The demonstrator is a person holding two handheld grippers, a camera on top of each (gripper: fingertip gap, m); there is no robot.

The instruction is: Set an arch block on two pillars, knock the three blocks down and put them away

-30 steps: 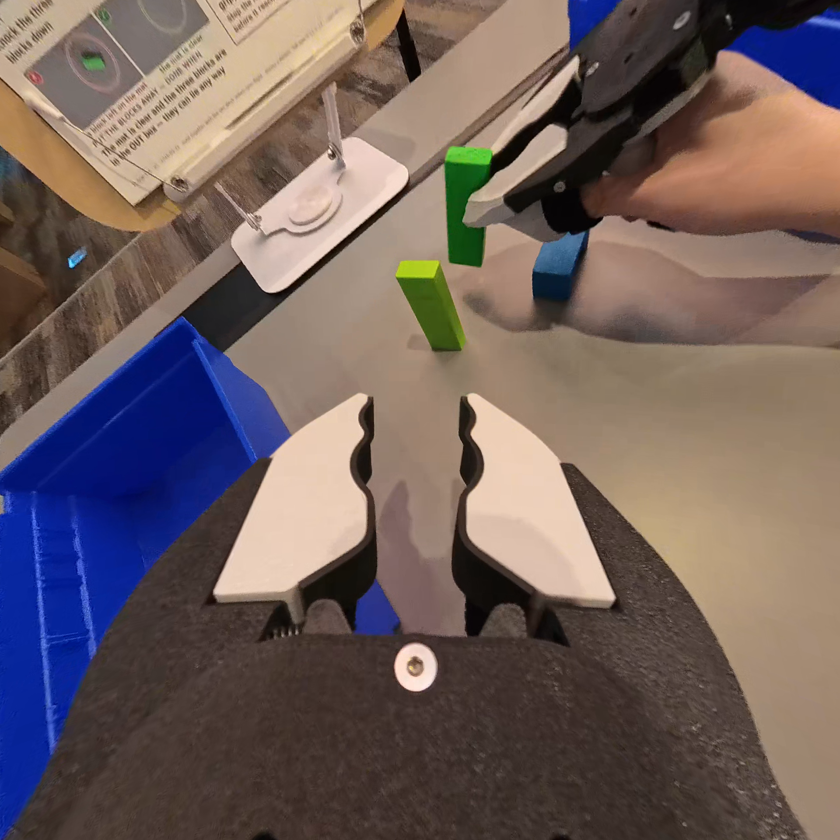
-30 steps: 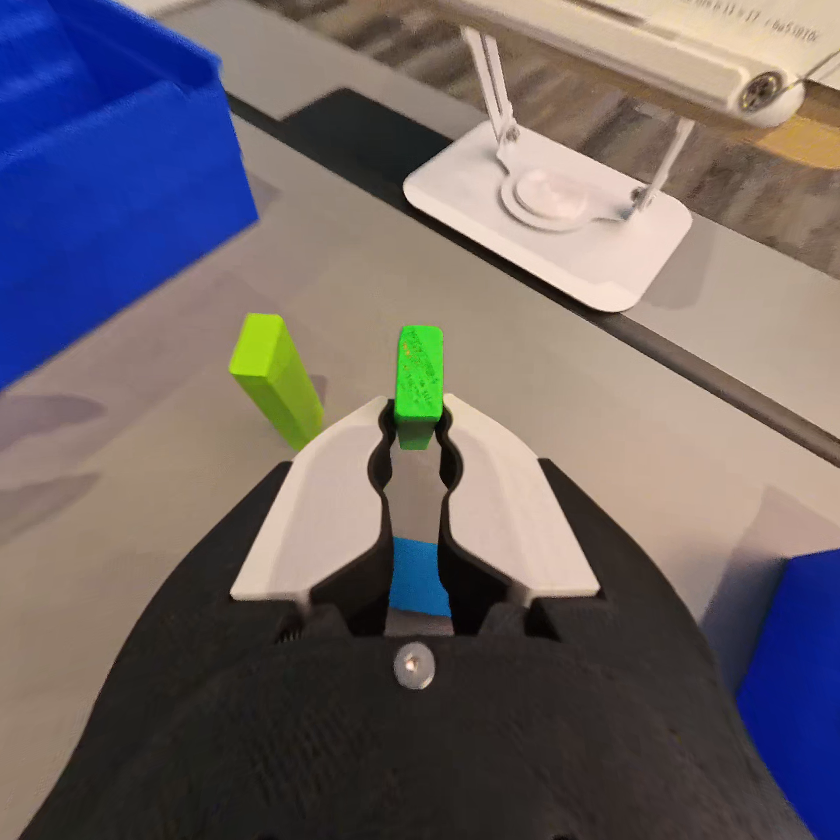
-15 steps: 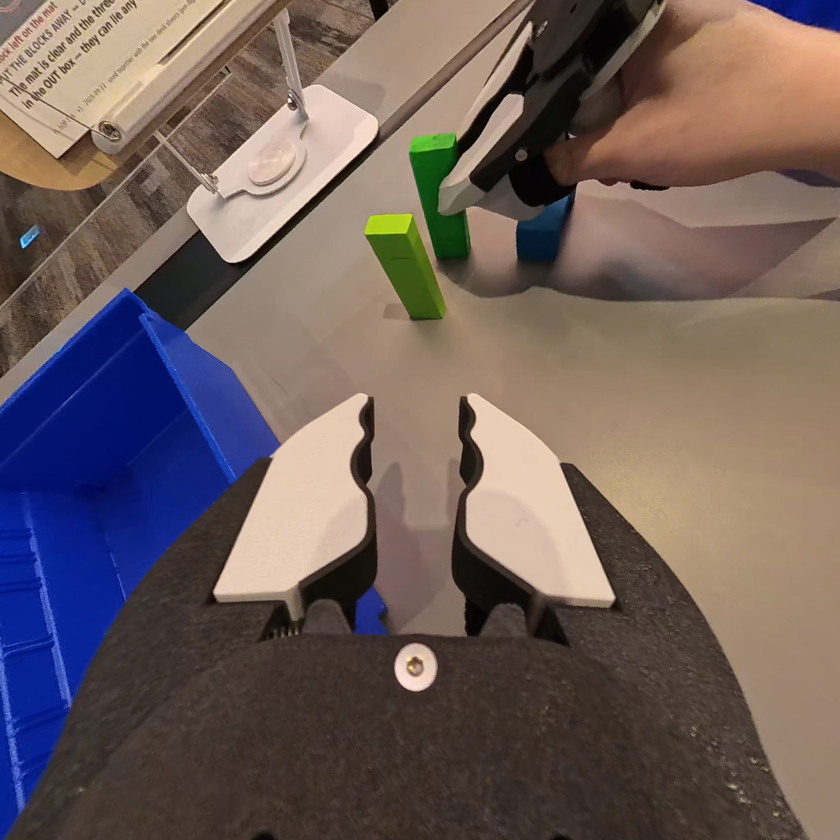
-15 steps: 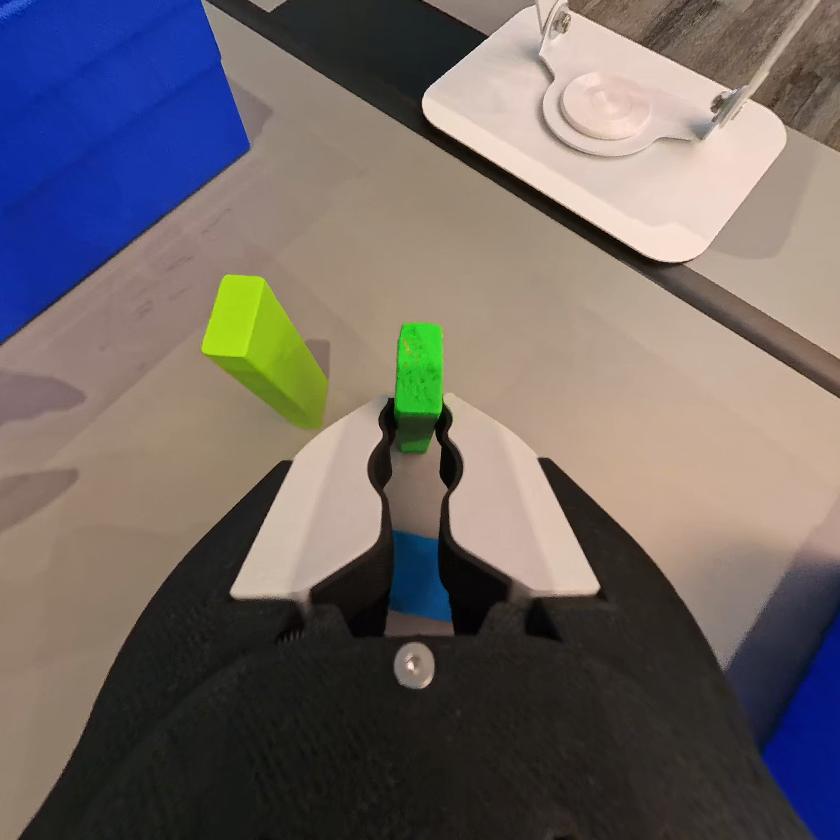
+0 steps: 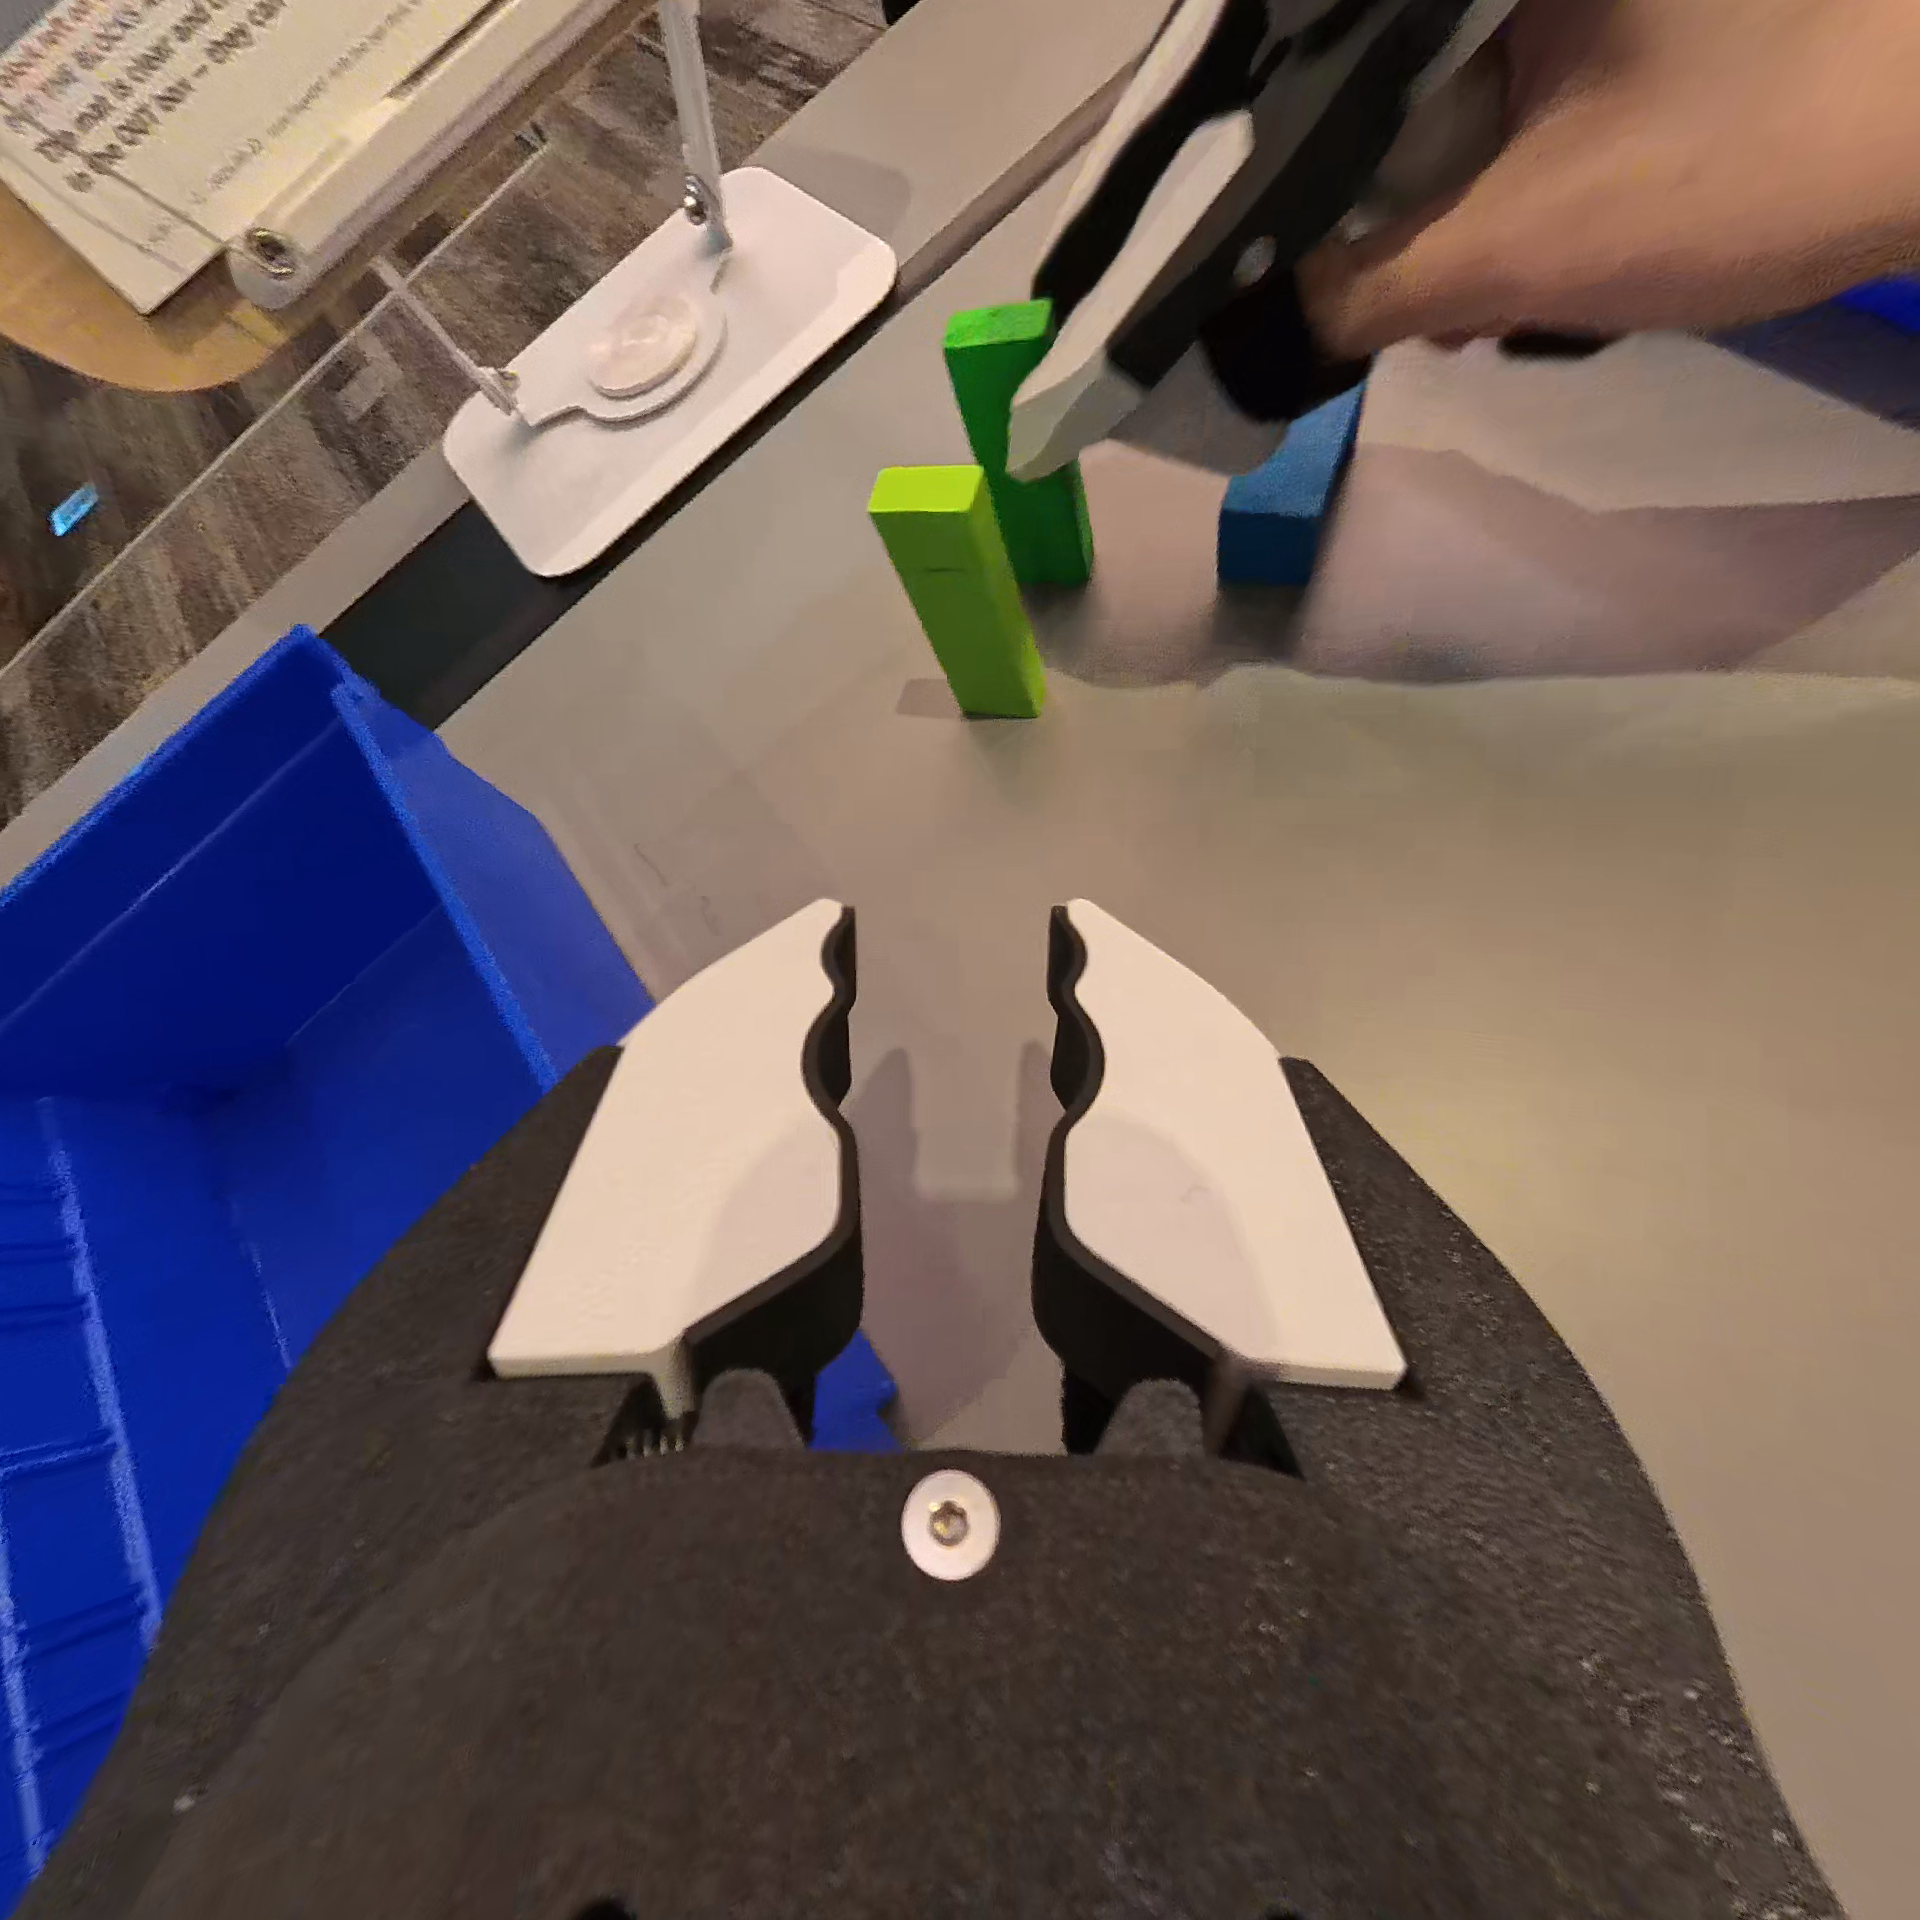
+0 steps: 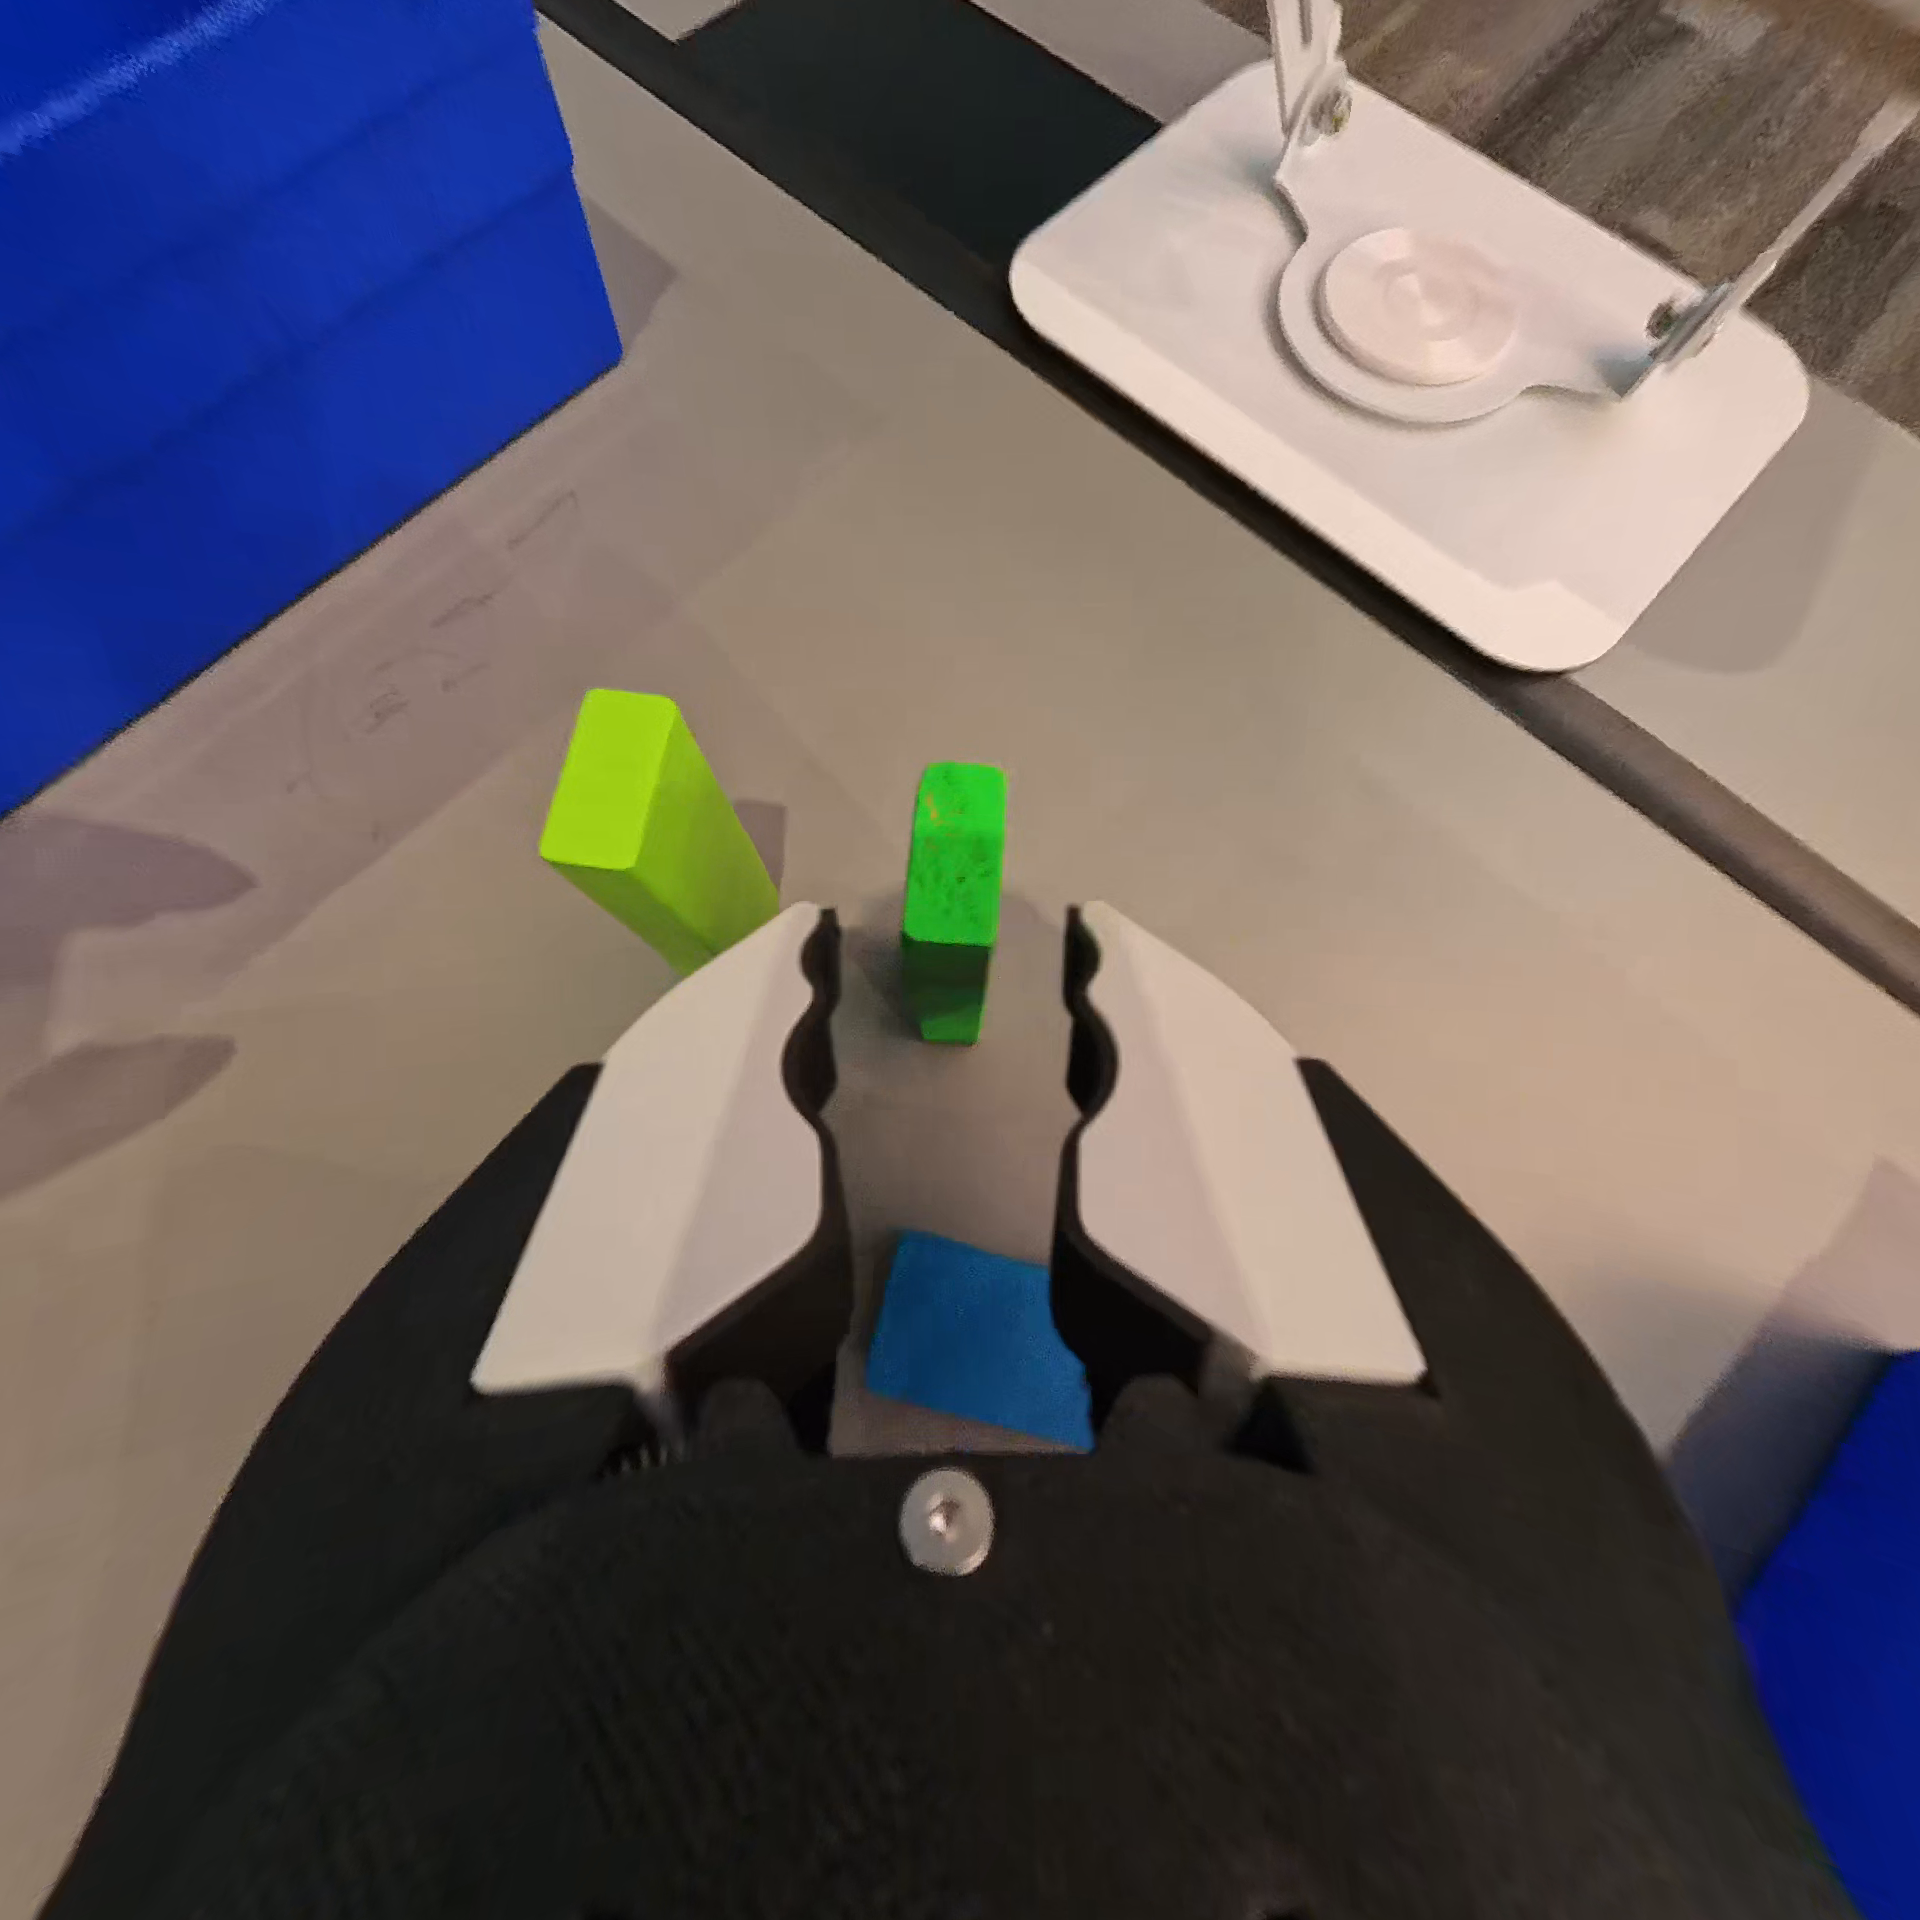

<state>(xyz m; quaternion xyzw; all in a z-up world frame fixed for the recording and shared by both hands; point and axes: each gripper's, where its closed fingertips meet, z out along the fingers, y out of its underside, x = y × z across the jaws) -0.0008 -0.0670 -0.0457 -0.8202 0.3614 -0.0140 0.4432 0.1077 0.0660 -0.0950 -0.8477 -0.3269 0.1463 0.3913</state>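
Two green pillar blocks stand upright on the grey mat. The lime block (image 5: 961,592) (image 6: 649,831) stands nearer the blue bin. The darker green block (image 5: 1023,447) (image 6: 951,894) stands just behind it. My right gripper (image 6: 945,914) (image 5: 1049,436) is open, its fingers on either side of the darker green block without gripping it. A blue block (image 5: 1288,499) (image 6: 977,1340) lies on the mat under the right gripper. My left gripper (image 5: 951,914) is open and empty, low over the mat, well short of the blocks.
A blue bin (image 5: 208,1039) (image 6: 260,312) sits at the mat's left. A white stand base (image 5: 675,364) (image 6: 1423,353) with a paper sheet above it stands past the mat's far edge. Another blue bin (image 6: 1849,1558) is at the right. A hand (image 5: 1610,187) holds the right gripper. Left tips to right tips: about 20 centimetres.
My right gripper lowered the darker green block onto the mat beside the lime block and opened, letting it go. My left gripper stayed open and moved a little closer.
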